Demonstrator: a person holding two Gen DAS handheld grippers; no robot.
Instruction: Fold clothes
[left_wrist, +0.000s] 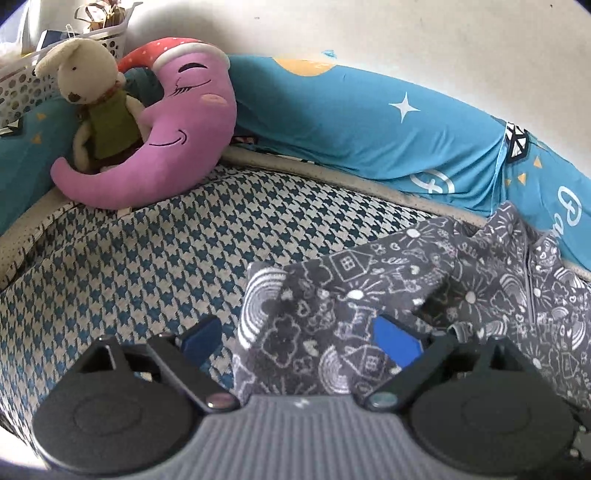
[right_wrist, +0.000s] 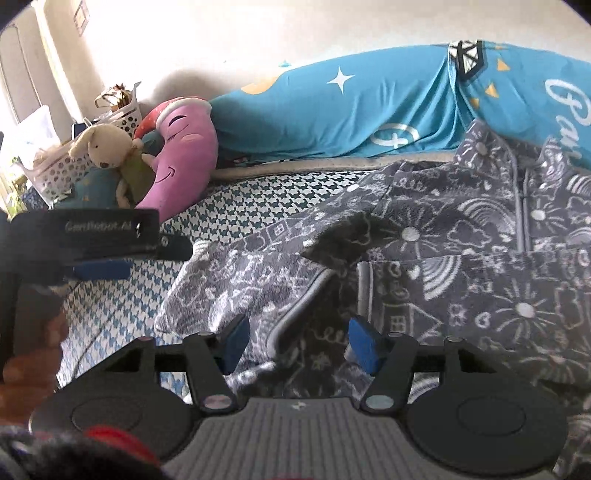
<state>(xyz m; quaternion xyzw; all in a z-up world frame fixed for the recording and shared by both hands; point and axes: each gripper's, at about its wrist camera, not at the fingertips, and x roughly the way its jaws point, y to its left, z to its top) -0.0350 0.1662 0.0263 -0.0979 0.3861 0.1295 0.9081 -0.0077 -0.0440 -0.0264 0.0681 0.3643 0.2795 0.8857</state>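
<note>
Both grippers (left_wrist: 299, 339) (right_wrist: 301, 341) open w/ jacket (right_wrist: 461, 236) between fingers.

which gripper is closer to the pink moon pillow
Left. The left gripper sits out over the checked bedcover on the side of the moon pillow; the right gripper is over the grey jacket, farther away.

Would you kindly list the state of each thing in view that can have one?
Left hand-held gripper: open, sleeve between its fingers.
Right hand-held gripper: open, over the garment's hem.
Grey patterned fleece top: spread on the bed, partly folded, zip closed.
Sleeve: lying across the houndstooth cover.
Blue quilt: bunched along the wall.
Moon pillow: propped up.
Rabbit toy: leaning on the pillow.
</note>
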